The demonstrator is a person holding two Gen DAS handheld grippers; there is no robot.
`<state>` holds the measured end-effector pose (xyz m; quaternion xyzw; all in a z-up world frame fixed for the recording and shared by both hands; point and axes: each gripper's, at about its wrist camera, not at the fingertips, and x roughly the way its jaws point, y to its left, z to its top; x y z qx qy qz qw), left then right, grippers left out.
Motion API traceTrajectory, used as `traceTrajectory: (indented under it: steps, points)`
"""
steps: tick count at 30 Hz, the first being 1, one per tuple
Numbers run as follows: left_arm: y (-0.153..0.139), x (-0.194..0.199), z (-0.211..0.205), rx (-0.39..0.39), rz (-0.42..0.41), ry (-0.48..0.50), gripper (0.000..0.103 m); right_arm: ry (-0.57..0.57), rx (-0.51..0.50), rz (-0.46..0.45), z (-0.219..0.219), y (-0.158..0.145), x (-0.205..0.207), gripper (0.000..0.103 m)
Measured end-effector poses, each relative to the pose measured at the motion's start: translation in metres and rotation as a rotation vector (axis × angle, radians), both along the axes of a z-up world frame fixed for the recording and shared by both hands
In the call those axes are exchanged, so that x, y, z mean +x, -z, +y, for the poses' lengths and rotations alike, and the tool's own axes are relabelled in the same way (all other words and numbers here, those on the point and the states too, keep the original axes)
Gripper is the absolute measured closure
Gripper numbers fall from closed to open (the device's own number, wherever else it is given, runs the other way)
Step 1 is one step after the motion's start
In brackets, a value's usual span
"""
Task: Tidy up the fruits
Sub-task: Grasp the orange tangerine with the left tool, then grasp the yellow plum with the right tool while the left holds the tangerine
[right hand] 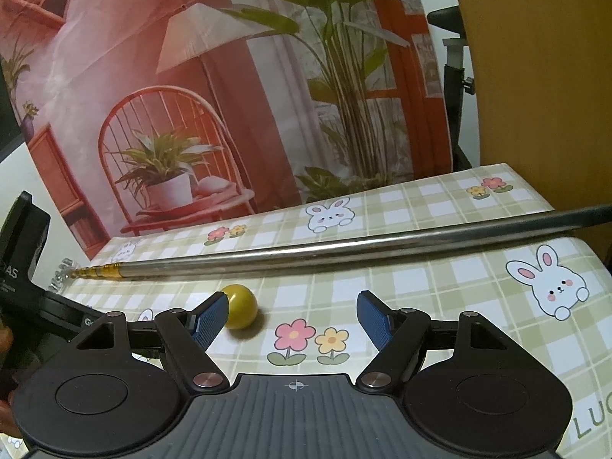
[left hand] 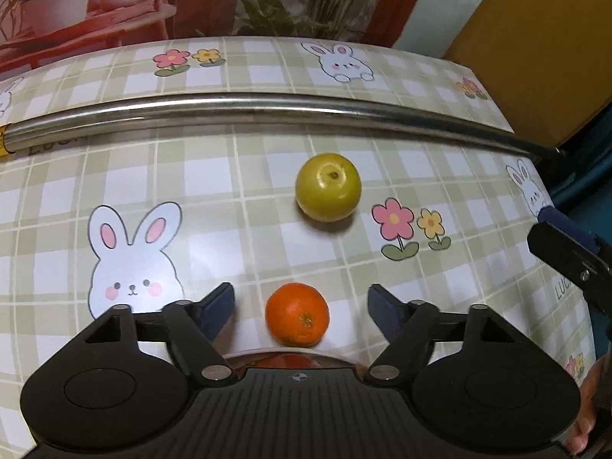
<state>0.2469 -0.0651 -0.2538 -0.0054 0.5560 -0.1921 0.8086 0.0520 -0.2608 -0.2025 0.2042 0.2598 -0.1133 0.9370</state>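
Observation:
In the left wrist view an orange mandarin (left hand: pixel 297 314) lies on the checked tablecloth between the spread fingers of my left gripper (left hand: pixel 301 308), which is open and not touching it. A yellow-green apple (left hand: pixel 328 186) lies farther ahead, apart from the mandarin. Behind the mandarin, a plate rim (left hand: pixel 329 358) with something orange on it is mostly hidden by the gripper body. My right gripper (right hand: pixel 292 315) is open and empty above the cloth. The apple (right hand: pixel 239 306) shows just ahead of its left finger, partly hidden by it. The right gripper's tip (left hand: pixel 573 252) shows at the left view's right edge.
A long metal rod (left hand: pixel 267 109) lies across the table beyond the apple; it also shows in the right wrist view (right hand: pixel 344 250). A printed backdrop (right hand: pixel 229 95) stands at the table's far edge. The table's right edge (left hand: pixel 550 199) drops off near the right gripper.

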Motion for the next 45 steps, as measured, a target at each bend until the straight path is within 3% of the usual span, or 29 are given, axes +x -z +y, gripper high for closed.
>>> traceTrajectory:
  steps: [5, 11, 25, 35, 40, 45]
  points:
    - [0.004, 0.000, -0.003, 0.017, 0.016, 0.028, 0.049, 0.000, 0.005, 0.003, -0.001, 0.001, 0.000, 0.032]
    - [0.006, -0.002, -0.003, 0.043, 0.005, 0.042, 0.063, 0.000, 0.005, 0.003, -0.001, 0.001, 0.000, 0.032]
    - [-0.019, -0.018, 0.023, -0.032, -0.108, 0.004, 0.063, -0.021, 0.043, 0.029, -0.006, 0.013, 0.007, 0.032]
    - [-0.022, -0.017, 0.044, -0.066, -0.121, -0.053, 0.063, -0.111, 0.031, 0.061, 0.004, 0.026, 0.043, 0.032]
    - [-0.030, -0.020, 0.060, -0.079, -0.144, -0.082, 0.063, -0.188, -0.039, 0.082, 0.020, 0.034, 0.075, 0.033]
    - [-0.037, -0.026, 0.072, -0.093, -0.166, -0.089, 0.063, -0.270, -0.190, 0.077, 0.048, 0.041, 0.102, 0.034]
